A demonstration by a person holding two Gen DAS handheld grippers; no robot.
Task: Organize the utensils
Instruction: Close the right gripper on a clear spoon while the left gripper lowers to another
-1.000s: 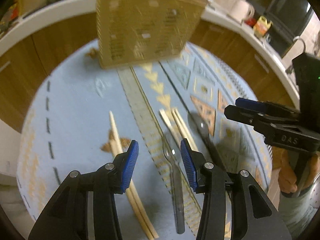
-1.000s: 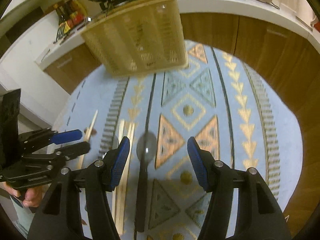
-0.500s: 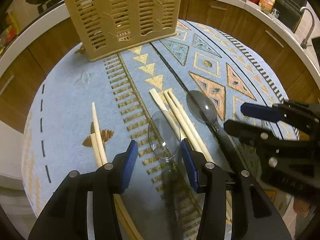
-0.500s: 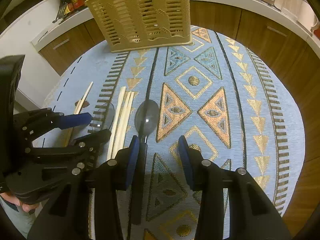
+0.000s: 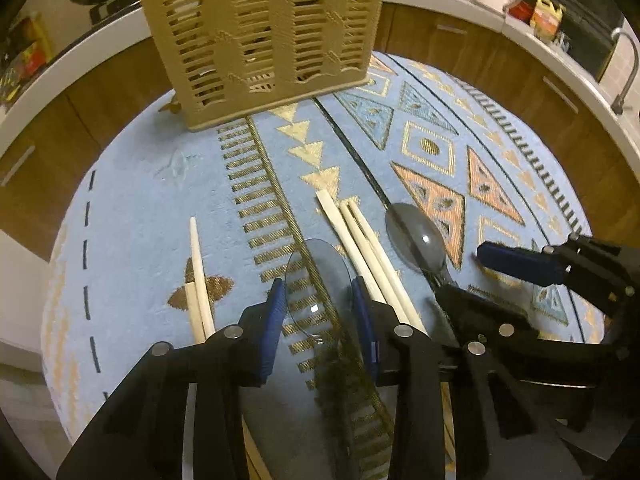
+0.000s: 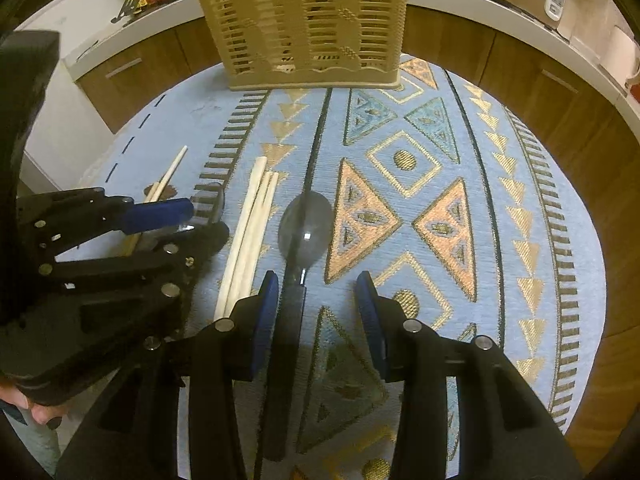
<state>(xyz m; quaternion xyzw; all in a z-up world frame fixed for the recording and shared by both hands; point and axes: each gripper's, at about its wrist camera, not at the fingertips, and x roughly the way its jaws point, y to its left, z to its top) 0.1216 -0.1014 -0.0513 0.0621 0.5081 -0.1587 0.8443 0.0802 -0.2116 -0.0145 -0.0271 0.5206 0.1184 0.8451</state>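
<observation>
Setting: on a round table [image 6: 568, 240] covered with a blue patterned cloth, utensils lay loose before a beige slotted holder [image 5: 260, 36] that stood upright at the far edge.
Left gripper [image 5: 318, 316]: low over the cloth near the near edge, jaws closing, with a clear spoon [image 5: 320, 280] between its blue pads; the bowl of that spoon nearly filled the gap, but contact with the pads could not be told.
Right gripper [image 6: 318, 312]: low over the cloth beside the left one, jaws parted and clamped on nothing; the dark handle of a grey spoon [image 6: 306, 226] ran up just inside its left finger, with bare cloth filling the remaining gap.
Grey spoon: flat on the cloth, bowl pointing toward the holder, near the table's middle.
Three chopsticks [image 5: 360, 240]: a tight bundle on the cloth between the two spoons, tips toward the holder.
Two more chopsticks [image 5: 198, 280]: together on the cloth toward the left edge, left of the left gripper.
Person: fingers [image 6: 38, 414] showed at the lower left of the right wrist view, under the left gripper's body.
</observation>
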